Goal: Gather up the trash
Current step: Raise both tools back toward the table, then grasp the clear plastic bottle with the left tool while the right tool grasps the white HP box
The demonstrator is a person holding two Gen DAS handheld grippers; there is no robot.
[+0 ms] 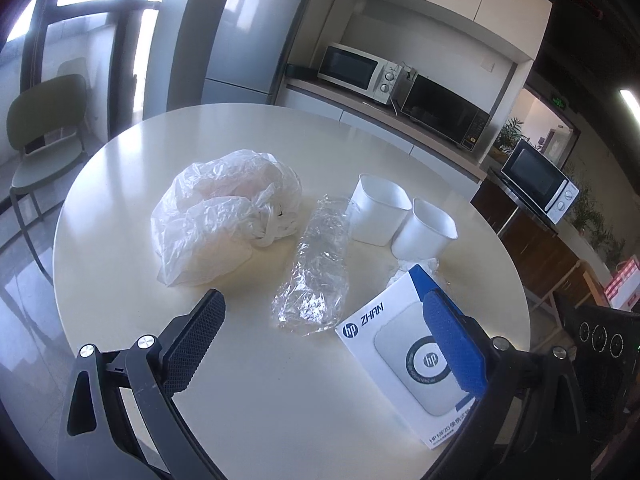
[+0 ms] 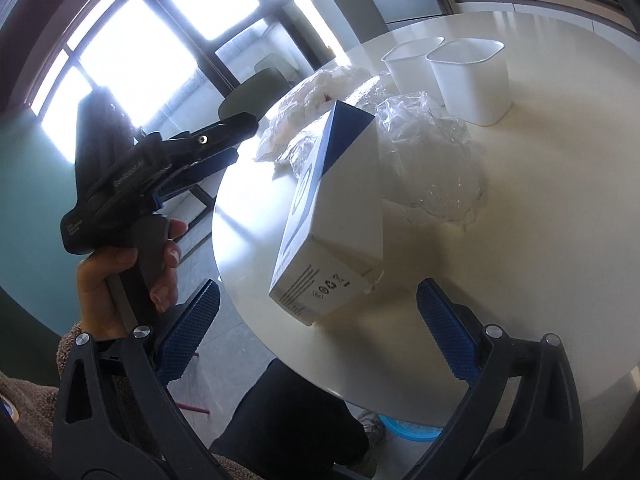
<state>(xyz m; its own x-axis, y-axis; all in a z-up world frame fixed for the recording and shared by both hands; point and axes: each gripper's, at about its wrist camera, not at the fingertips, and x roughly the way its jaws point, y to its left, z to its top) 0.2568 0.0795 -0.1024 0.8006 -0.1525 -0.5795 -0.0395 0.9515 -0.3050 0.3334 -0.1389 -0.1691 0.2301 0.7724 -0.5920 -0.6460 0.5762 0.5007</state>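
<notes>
In the left wrist view the left gripper (image 1: 324, 342) hangs over the near edge of a round cream table (image 1: 120, 184), its jaws spread wide and holding nothing, one pad black and the other blue. Between and beyond them lies a crumpled clear plastic wrapper (image 1: 316, 264), stretched from the table's middle toward the near edge. To its left sits a bunched white plastic bag (image 1: 224, 216); to its right, toward the far right edge, two empty white plastic bins (image 1: 380, 210) stand side by side, touching. A white and blue box (image 1: 390, 336) lies flat at the near right edge, printed with the "hp" logo, "ZHAN" and, along its side, "HP MF20" followed by characters too small to read. Beyond the table are a grey refrigerator (image 1: 260, 28), a counter with a white microwave (image 1: 356, 70) and a black one, and a green chair (image 1: 48, 120) by tall windows. In the right wrist view the right gripper (image 2: 318, 330) has blue pads, jaws spread apart and empty, framing the box (image 2: 336, 220) from its end, where small printed symbols show but cannot be read. A hand (image 2: 124, 280) grips the left gripper's handle at the left, off the table's edge; its body reads "GenRobot.AI". The clear wrapper (image 2: 432, 160) lies behind the box, the bins (image 2: 472, 80) farther back.
</notes>
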